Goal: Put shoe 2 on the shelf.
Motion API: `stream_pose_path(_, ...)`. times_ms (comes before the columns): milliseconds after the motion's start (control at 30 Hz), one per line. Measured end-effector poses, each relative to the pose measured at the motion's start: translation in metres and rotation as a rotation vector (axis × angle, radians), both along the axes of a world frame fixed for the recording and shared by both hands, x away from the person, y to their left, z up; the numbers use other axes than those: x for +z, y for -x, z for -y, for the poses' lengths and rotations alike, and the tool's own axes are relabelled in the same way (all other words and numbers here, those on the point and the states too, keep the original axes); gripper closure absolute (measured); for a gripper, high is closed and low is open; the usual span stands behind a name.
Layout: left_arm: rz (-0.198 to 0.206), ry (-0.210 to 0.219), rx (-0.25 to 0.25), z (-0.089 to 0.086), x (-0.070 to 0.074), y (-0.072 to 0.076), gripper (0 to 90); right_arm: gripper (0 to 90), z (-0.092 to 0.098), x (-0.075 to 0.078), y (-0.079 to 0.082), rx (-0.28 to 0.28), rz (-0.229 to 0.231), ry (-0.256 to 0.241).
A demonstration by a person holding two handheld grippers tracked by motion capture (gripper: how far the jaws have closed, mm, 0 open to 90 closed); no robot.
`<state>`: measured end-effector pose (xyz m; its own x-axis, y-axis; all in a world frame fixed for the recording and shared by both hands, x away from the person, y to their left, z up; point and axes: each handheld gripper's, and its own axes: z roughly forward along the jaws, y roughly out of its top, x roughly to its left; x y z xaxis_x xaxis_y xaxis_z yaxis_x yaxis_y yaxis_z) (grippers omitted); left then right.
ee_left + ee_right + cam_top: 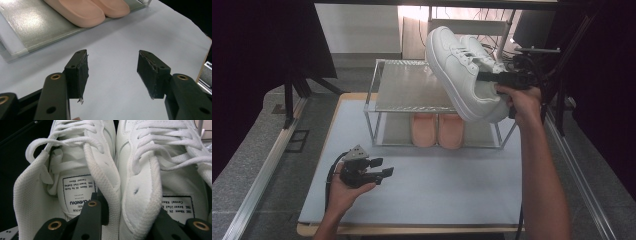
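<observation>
1. My right gripper (492, 76) is clamped on a pair of white sneakers (462, 75). In the right gripper view one black jaw sits inside each shoe, and the two inner collars (117, 195) are pinched together between them.
2. I hold the pair in the air above the right end of the rack's top shelf (409, 85), not touching it.
3. The long axis of the pair runs from the heels at my gripper up and away to the toes. In the high view the toes point to the far left and sit higher than the heels, so the pair is tilted with the soles facing down and left.
4. The sneakers are plain white, with white laces (75, 142), a thick white sole and a padded mesh lining at the collar. Each insole has a white label (77, 192) with dark print.
5. My left gripper (379, 167) is empty, its jaws spread wide. It hovers low over the pale blue mat (437, 185) on the counter (412, 229), in front of the rack and well apart from the sneakers.
6. On the rack's bottom shelf (37, 27) lies a pair of peach slippers (437, 130), side by side with their toes toward me.
</observation>
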<state>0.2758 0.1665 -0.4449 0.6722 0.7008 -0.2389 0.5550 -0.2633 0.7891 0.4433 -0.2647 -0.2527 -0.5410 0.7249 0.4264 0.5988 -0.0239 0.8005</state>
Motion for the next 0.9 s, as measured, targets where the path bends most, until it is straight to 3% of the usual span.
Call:
stream_pose_path(300, -0.001, 0.001, -0.002, 0.000, 0.000, 0.000, 42.7, 78.5, -0.007, 0.006, -0.010, -0.035, -0.015, 0.023)
stream_pose_path(567, 0.001, 0.005, -0.002, -0.001, 0.001, 0.001, 42.7, 78.4, -0.025, 0.014, -0.030, -0.124, -0.034, 0.074)
stream_pose_path(900, -0.004, 0.005, 0.002, -0.003, -0.002, 0.000, 42.7, 77.6, -0.051, 0.002, -0.060, -0.203, -0.096, 0.162)
